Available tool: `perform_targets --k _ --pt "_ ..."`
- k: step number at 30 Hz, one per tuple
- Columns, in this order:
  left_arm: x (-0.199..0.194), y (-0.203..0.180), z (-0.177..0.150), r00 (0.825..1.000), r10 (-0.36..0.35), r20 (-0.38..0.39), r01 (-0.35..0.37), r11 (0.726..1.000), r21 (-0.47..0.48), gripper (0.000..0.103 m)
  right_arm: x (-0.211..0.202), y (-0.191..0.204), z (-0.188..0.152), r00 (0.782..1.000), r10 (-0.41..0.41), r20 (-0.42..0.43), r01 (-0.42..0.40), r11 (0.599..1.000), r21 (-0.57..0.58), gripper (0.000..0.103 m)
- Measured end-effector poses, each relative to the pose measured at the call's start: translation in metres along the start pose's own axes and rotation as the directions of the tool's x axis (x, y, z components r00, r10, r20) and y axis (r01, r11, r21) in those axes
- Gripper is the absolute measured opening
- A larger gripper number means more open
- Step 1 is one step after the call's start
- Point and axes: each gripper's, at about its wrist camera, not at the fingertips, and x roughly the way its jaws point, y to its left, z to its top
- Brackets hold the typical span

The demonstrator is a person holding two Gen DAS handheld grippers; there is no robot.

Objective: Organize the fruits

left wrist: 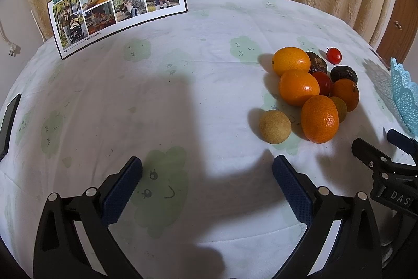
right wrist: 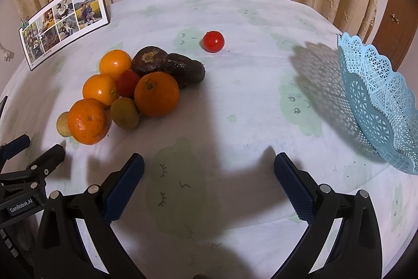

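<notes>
The right tool (right wrist: 209, 174) hovers low over the counter (right wrist: 248, 101) with its fingers spread wide and nothing between them, and the left tool (left wrist: 207, 174) hovers beside it, also spread and empty. The fruits (right wrist: 130, 90) lie in a tight pile ahead-left of the right tool, one red tomato (right wrist: 213, 41) apart behind, the blue basket (right wrist: 378, 106) well right. I judge it best to take an outer orange (right wrist: 156, 93) first, closing gently so the pile does not roll

"FREEZE-FRAME" on photo card (left wrist: 117, 9), "GenRobot.AI" on left claw (right wrist: 28, 161)
</notes>
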Motion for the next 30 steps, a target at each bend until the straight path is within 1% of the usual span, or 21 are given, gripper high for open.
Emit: perform_targets --k 12,14,22,26,28,30 --pt "0.0 0.001 0.001 1.0 -0.014 0.009 0.014 1.0 -0.005 0.098 -0.001 -0.001 0.0 1.0 -0.003 0.002 0.003 1.0 0.001 0.101" --pt "-0.002 0.001 0.001 1.0 -0.021 0.016 0.021 1.0 -0.002 0.098 -0.005 -0.002 -0.001 1.0 0.013 0.02 -0.013 1.0 0.003 0.101" --pt "-0.009 0.0 0.003 0.998 -0.003 0.058 0.002 1.0 0.024 0.098 -0.025 -0.005 0.0 0.992 0.058 0.113 -0.06 0.998 0.015 0.101" --pt "-0.014 0.008 0.006 0.997 0.009 0.079 -0.009 1.0 0.012 0.098 -0.028 -0.008 -0.002 0.988 0.079 0.131 -0.084 0.996 0.035 0.101" --pt "-0.021 0.017 0.007 0.994 0.01 0.112 -0.01 1.0 -0.002 0.098 -0.028 -0.012 -0.003 0.988 0.088 0.131 -0.095 0.994 0.049 0.101" --pt "-0.026 0.023 0.005 0.989 0.012 0.145 -0.013 1.0 0.007 0.098 -0.028 -0.016 -0.005 0.987 0.091 0.133 -0.1 0.993 0.063 0.101"
